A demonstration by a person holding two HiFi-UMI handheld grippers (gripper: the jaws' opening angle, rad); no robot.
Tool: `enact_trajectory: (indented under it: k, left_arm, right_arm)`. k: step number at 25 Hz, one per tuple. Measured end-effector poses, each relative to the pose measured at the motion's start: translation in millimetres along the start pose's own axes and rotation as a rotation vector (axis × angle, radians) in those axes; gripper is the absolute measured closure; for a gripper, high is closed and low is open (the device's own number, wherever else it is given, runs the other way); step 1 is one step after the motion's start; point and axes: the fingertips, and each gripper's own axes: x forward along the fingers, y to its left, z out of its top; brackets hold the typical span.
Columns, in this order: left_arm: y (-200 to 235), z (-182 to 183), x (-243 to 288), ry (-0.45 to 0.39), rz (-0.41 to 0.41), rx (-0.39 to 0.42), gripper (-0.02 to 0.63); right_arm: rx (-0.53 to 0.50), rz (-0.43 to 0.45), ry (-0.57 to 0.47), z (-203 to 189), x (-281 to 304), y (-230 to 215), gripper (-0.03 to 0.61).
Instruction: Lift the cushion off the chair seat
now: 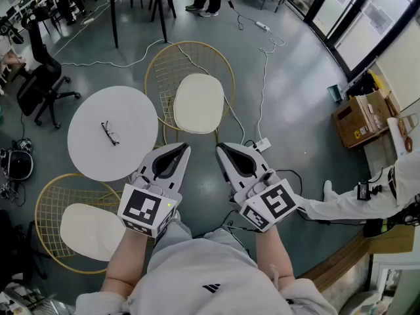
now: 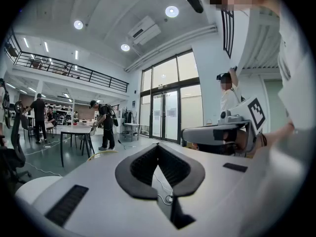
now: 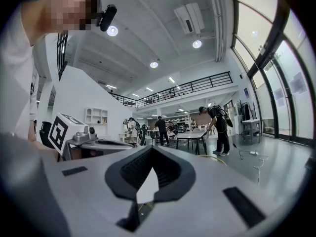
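Note:
A cream cushion [image 1: 198,102] lies on the seat of a gold wire chair [image 1: 164,61] on the floor ahead of me. My left gripper [image 1: 184,148] and right gripper [image 1: 220,148] are held side by side, level, nearer to me than the chair and apart from the cushion. Both are shut with nothing between the jaws. In the left gripper view my left gripper [image 2: 158,145] points across the room, with the right gripper's body [image 2: 217,131] beside it. The right gripper view shows my right gripper [image 3: 150,149] closed, the left gripper's body [image 3: 94,144] alongside. Neither gripper view shows the cushion.
A round white table [image 1: 125,153] with glasses [image 1: 109,133] stands left of the chair. A second gold chair with a cream cushion [image 1: 90,231] sits lower left. Cables and a power strip [image 1: 262,144] run across the floor. A cardboard box [image 1: 357,117] and a person in white [image 1: 367,199] are at right.

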Motion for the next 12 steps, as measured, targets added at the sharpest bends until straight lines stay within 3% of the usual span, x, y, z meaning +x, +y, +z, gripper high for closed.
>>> enact_trajectory:
  k: [12]
  left_arm:
    - [20, -3, 4, 0.013, -0.031, -0.012, 0.603]
  right_arm:
    - [0.011, -0.041, 0.004, -5, 13, 0, 0.571]
